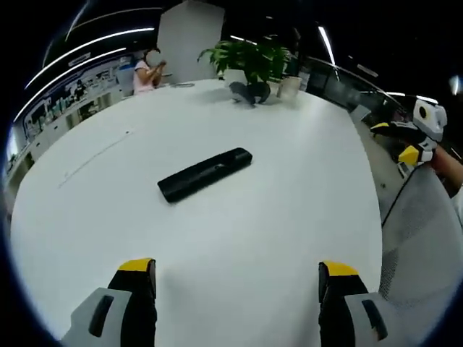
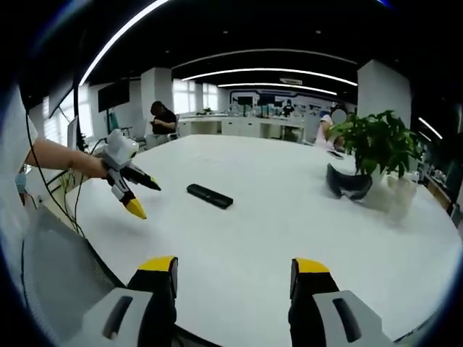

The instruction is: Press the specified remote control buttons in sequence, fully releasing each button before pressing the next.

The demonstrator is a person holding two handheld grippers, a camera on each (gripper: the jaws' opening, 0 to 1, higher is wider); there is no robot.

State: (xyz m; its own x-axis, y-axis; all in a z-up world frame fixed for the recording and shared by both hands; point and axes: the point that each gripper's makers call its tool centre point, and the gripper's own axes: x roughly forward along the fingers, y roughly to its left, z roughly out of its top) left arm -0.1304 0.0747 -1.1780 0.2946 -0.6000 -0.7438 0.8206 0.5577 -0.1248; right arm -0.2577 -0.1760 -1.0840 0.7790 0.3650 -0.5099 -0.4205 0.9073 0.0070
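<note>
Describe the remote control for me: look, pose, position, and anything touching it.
The remote control is a long, slim black bar, plastic by the look, lying flat on the white table. In the left gripper view it sits diagonally, ahead of the open left gripper. Its buttons are too small to make out. Nothing touches it but the table.

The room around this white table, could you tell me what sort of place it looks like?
Probably an open-plan office or lab: a large white table with a potted plant, long ceiling light strips, and people at distant counters.
</note>
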